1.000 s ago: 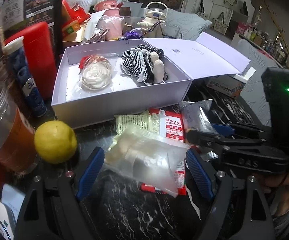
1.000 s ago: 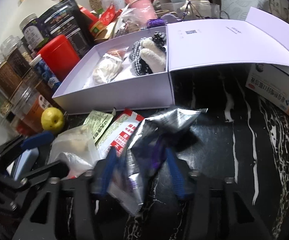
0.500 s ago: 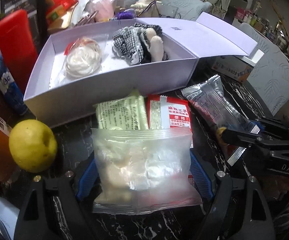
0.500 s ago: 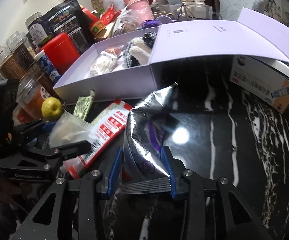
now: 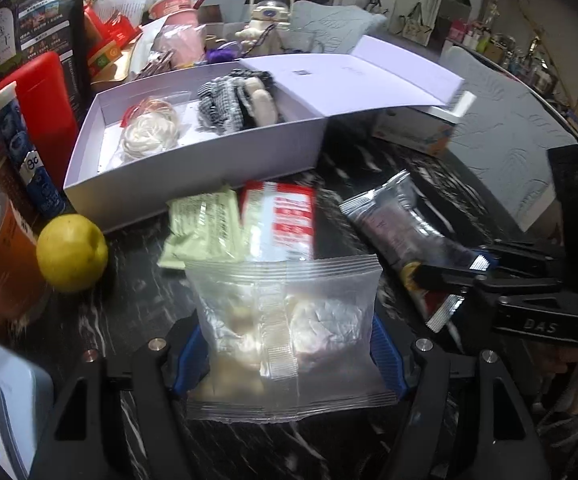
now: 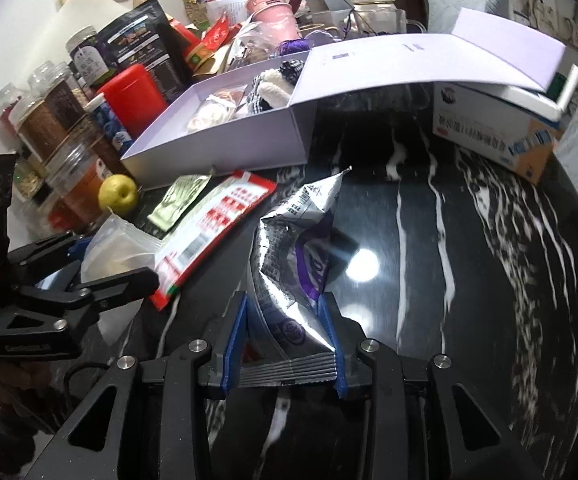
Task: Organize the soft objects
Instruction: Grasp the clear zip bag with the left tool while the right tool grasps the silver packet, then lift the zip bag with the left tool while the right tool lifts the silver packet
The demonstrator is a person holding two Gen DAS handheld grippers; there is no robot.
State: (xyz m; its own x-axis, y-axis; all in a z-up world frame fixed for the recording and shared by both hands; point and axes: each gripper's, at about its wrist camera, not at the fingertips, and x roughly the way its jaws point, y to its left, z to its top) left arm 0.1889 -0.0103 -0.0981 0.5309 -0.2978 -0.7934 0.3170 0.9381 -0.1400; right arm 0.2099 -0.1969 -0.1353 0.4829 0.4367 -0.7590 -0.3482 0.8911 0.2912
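Black marble-veined tabletop (image 6: pixel 469 280): the left gripper (image 5: pixel 285 348) closes on a clear, soft, crushable plastic pouch (image 5: pixel 289 320), best pinched at its sides; the right gripper (image 6: pixel 287 344) tightens on a crinkly, slippery silver-purple foil packet (image 6: pixel 297 264) near the open lavender box (image 5: pixel 193 164).

The right gripper (image 6: pixel 287 338), jaws closing, pinches a silver snack packet (image 6: pixel 295 248) above the black marble table (image 6: pixel 469 280).
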